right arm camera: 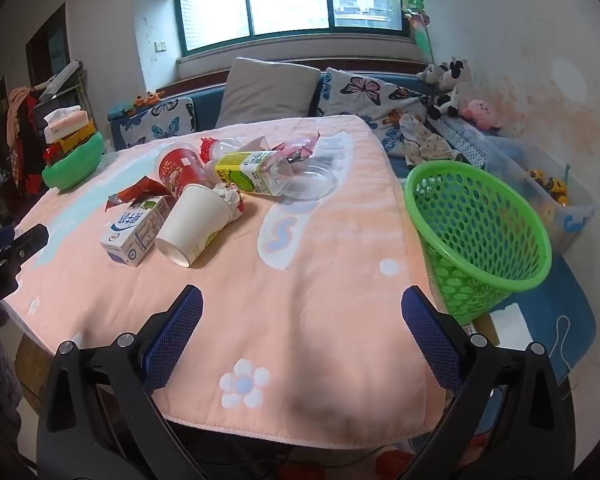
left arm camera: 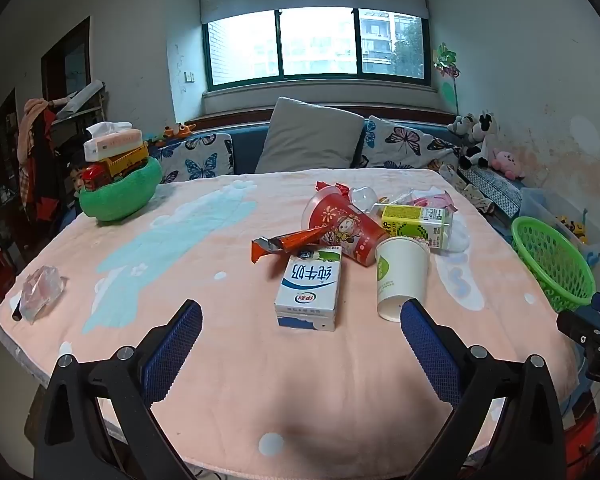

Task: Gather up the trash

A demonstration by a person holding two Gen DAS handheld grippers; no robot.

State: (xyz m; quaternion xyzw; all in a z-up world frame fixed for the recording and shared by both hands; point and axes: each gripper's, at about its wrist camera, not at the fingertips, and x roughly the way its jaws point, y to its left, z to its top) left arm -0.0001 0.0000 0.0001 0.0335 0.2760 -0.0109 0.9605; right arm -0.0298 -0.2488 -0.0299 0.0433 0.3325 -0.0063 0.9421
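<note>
On tabletop (right arm camera: 320, 320), pink blanket cover. Beside right edge: green basket (right arm camera: 480, 224), empty, tilted. Mid-tabletop, trash cluster: red cup (left arm camera: 348, 228) on side, white paper cup (left arm camera: 402, 280) on side, milk carton (left arm camera: 310, 286) flat, yellow-green carton (left arm camera: 418, 222), orange wrapper (left arm camera: 288, 242). Left tongs (left arm camera: 301, 322): wide, holding nothing. Right tongs (right arm camera: 302, 310): wide, holding nothing.

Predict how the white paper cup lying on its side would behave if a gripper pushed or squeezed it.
The white paper cup lies on its side, so a push would probably roll it in a curve. It looks empty, so likely light. Its thin wall may crumple under a hard squeeze.
</note>
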